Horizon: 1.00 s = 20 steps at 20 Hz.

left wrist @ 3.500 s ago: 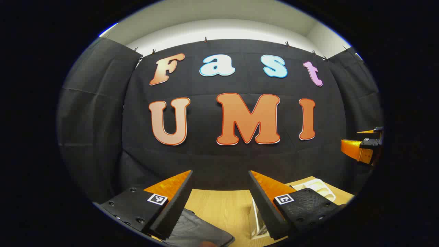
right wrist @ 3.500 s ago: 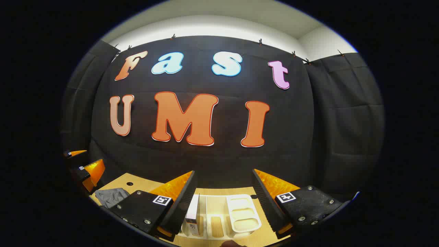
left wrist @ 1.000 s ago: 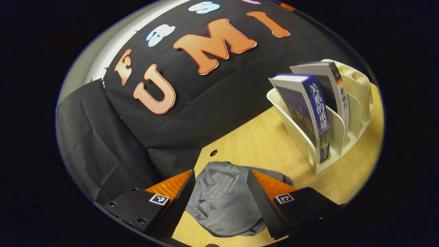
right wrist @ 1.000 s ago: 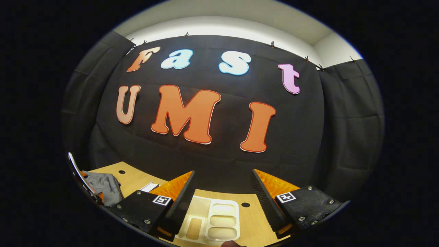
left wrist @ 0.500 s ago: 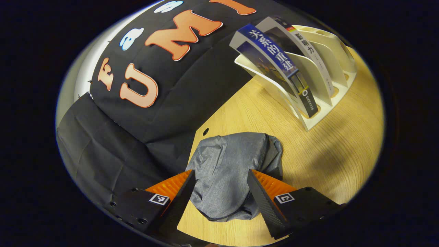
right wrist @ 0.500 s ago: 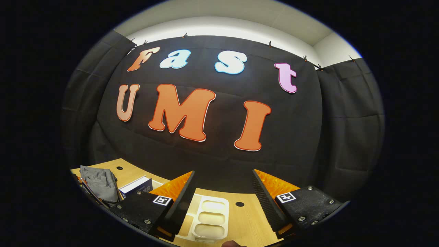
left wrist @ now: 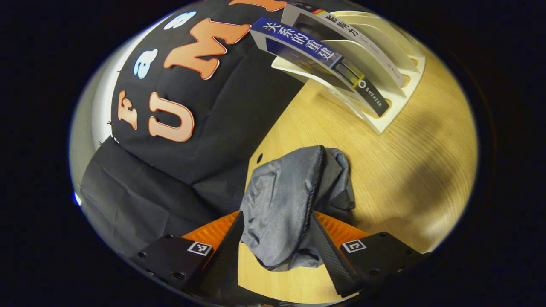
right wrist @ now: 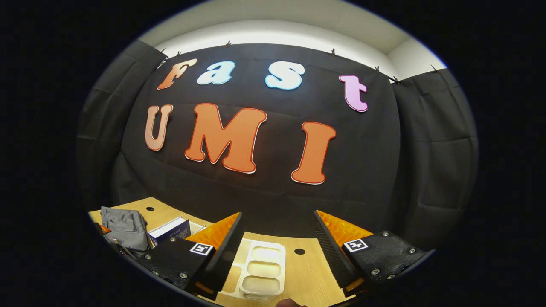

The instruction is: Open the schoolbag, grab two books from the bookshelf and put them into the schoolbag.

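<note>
While left claw (left wrist: 275, 251) hovers with fingers apart around the crumpled grey schoolbag (left wrist: 290, 204) on the counter (left wrist: 409, 170), zipper looks closed, so thin fabric could bunch or slide if pinched off the zipper. Ahead of it, white bookshelf (left wrist: 396, 100) holds two books (left wrist: 320, 55) leaning in slots. Right claw (right wrist: 277, 256) spread apart, idle above the bookshelf.

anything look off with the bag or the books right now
The grey schoolbag sits slumped and crumpled on the wooden table, zipper apparently closed. The two books lean in the white bookshelf rather than standing upright. Nothing looks spilled or damaged.
</note>
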Each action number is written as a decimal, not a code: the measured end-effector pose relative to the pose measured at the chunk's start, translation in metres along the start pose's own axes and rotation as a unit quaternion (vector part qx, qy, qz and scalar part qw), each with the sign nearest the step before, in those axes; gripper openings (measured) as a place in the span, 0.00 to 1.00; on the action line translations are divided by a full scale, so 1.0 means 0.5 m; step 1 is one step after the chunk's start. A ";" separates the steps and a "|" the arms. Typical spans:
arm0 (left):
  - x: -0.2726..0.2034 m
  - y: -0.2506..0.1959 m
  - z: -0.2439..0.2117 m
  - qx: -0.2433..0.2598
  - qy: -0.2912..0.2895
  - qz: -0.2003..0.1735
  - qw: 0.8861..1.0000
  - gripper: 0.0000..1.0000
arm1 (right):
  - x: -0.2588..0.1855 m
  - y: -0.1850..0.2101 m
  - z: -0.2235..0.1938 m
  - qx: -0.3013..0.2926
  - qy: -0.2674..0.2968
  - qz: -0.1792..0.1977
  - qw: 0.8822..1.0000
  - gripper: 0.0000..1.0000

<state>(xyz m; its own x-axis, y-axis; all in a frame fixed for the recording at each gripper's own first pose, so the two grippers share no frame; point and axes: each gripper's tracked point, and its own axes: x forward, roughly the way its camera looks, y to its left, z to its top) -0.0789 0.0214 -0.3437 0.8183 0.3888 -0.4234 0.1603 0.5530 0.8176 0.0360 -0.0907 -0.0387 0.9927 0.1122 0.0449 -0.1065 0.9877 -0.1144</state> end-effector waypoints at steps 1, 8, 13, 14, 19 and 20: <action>0.005 -0.005 0.001 -0.004 0.001 -0.013 1.000 0.94 | 0.001 0.002 -0.001 -0.001 0.000 0.002 1.000 0.95; 0.064 0.036 -0.011 -0.029 0.030 -0.044 0.998 0.49 | -0.004 0.034 0.015 -0.012 -0.006 0.019 1.000 0.95; 0.104 0.058 -0.024 -0.044 0.036 -0.079 0.995 0.28 | 0.000 0.067 0.034 -0.015 -0.007 0.019 1.000 0.95; 0.100 0.067 -0.020 -0.057 0.034 -0.092 0.994 0.21 | 0.000 0.075 0.038 -0.018 -0.007 0.019 1.000 0.95; 0.092 0.132 0.006 -0.105 0.012 -0.161 0.981 0.06 | -0.006 0.139 0.053 -0.019 0.002 0.008 1.000 0.95; 0.091 0.146 0.003 -0.109 0.018 -0.181 0.977 0.06 | -0.008 0.156 0.053 -0.019 0.009 0.006 1.000 0.95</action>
<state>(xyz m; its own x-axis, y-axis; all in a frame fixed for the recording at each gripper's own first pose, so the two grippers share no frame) -0.0293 0.0784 -0.3030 0.7090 0.1629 -0.6861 0.3103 0.8016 0.5110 0.0220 -0.0113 -0.0212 0.9922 0.1216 0.0263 -0.1162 0.9814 -0.1529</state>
